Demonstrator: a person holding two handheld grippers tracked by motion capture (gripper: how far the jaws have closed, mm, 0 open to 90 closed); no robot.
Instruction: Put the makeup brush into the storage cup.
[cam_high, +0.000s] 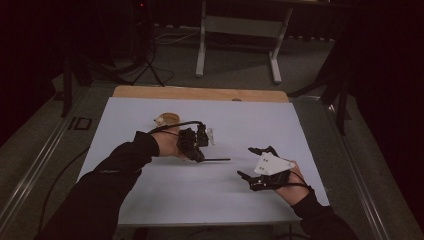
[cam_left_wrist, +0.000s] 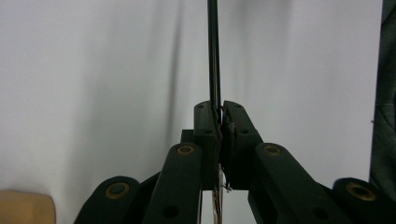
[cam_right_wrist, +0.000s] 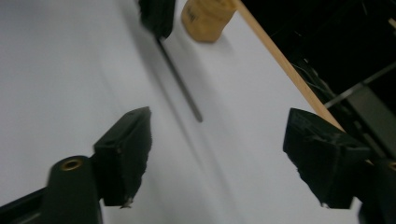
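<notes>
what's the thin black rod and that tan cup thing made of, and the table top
The thin black rod, clamped in the left gripper, looks like matte plastic or coated metal: straight, dark, no shine; hard to say which. The tan cup looks like wood or cork: warm, dull, grainless surface. The table top looks like a smooth matte white sheet over a wooden board, whose bare edge shows at the far side.

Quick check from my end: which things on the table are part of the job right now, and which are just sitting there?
In the job:
- thin black rod, clamped in the left gripper
- right gripper, jaws apart, nothing between them

Lying about:
- tan wooden cup behind the left hand
- white tabletop
</notes>
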